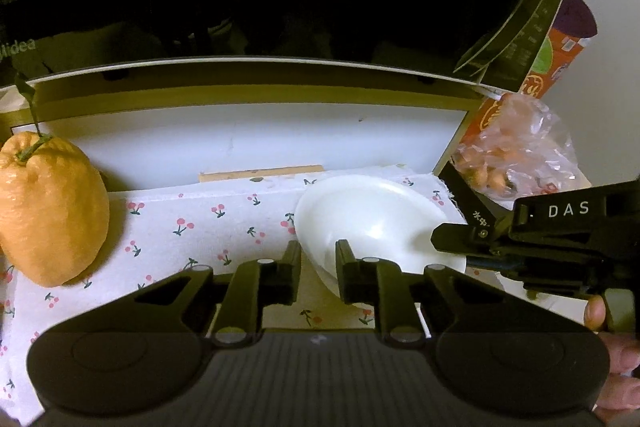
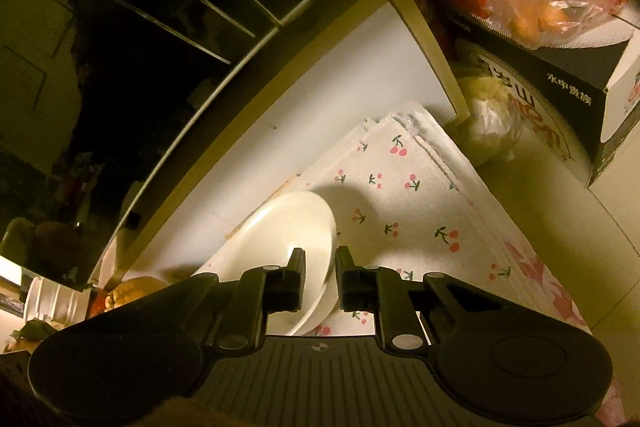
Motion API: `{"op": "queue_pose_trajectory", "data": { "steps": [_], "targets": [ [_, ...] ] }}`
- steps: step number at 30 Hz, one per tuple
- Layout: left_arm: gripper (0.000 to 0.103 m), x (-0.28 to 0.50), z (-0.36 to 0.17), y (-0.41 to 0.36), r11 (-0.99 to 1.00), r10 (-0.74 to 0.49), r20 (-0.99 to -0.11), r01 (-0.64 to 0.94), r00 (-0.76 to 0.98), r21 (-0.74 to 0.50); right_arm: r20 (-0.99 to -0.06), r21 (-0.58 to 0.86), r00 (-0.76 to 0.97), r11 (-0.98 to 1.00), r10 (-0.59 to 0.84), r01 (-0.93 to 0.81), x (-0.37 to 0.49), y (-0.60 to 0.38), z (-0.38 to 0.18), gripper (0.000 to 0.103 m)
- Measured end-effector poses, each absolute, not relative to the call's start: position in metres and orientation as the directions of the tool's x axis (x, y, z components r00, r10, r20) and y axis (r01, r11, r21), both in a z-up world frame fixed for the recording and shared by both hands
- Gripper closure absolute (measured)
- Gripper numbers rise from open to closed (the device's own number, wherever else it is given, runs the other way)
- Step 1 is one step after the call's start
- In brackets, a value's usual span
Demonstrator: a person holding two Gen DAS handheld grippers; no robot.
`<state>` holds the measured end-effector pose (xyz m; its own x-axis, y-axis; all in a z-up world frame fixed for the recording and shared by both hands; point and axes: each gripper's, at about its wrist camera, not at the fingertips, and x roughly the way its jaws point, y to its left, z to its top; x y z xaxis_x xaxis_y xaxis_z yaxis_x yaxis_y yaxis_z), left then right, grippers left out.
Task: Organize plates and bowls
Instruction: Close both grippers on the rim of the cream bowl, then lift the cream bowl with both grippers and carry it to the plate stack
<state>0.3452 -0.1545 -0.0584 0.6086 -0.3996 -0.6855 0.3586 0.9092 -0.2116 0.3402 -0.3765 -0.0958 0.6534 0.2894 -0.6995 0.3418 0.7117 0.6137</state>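
Observation:
A white bowl (image 1: 372, 219) is tilted up above the cherry-print cloth (image 1: 200, 227). My left gripper (image 1: 318, 259) has its jaws on either side of the bowl's near-left rim, with a narrow gap between them. My right gripper (image 1: 452, 239) comes in from the right and grips the bowl's right rim. In the right wrist view the bowl (image 2: 280, 227) sits with its rim between the right gripper's (image 2: 320, 263) nearly closed fingers, and it looks like two stacked bowls.
A large orange citrus fruit (image 1: 48, 211) stands on the cloth at the left. A white board (image 1: 240, 139) runs behind. A plastic bag of small oranges (image 1: 516, 151) and printed boxes (image 2: 540, 83) crowd the right side.

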Motion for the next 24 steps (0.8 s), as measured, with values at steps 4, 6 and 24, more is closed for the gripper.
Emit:
{"op": "queue_pose_trajectory", "data": {
  "steps": [4, 6, 24],
  "targets": [
    [0.087, 0.338, -0.049, -0.153, 0.910, -0.397, -0.682, 0.360, 0.614, -0.206, -0.697, 0.611, 0.658, 0.716, 0.286, 0.336, 0.334, -0.374, -0.086, 0.087],
    [0.087, 0.333, -0.044, -0.154, 0.910, -0.395, -0.683, 0.363, 0.615, -0.199, -0.695, 0.611, 0.660, 0.718, 0.283, 0.335, 0.330, -0.373, -0.080, 0.087],
    [0.087, 0.272, 0.012, -0.145, 0.909, -0.395, -0.664, 0.375, 0.634, -0.182, -0.670, 0.613, 0.692, 0.726, 0.270, 0.310, 0.270, -0.357, -0.013, 0.087]
  ]
}}
